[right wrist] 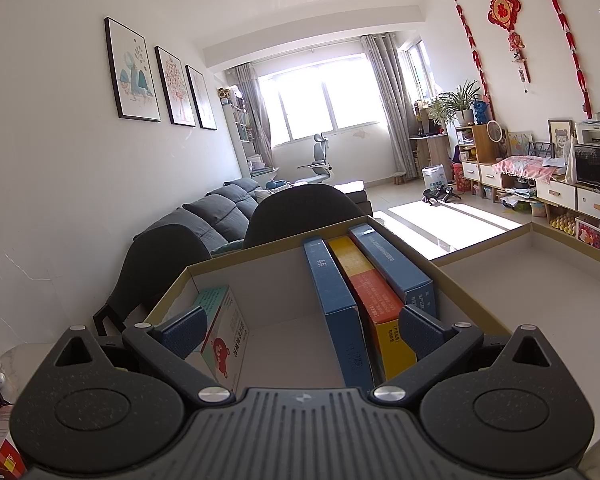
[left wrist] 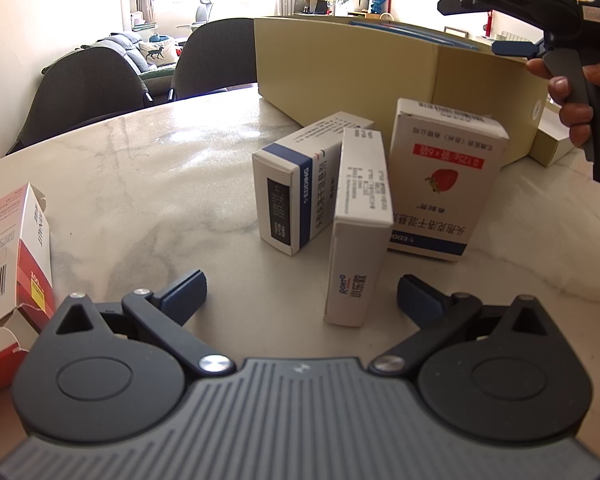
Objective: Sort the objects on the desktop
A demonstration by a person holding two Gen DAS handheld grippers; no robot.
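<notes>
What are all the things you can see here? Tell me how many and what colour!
White boxes: three, white with blue or red print, clustered mid-table.
Red box: one, red and white, opened, table's left edge.
Carton: one, tan, far side of table.
Blue boxes: two, upright in carton.
Yellow box: one, yellow and orange, between the blue ones.
Bear box: one, white and teal, carton's left part.
Table: one, marbled white.
Chairs: two, dark, behind table.
Left gripper: open, low behind the white boxes.
Right gripper: open, above carton.
Hand: one, holding right gripper.
</notes>
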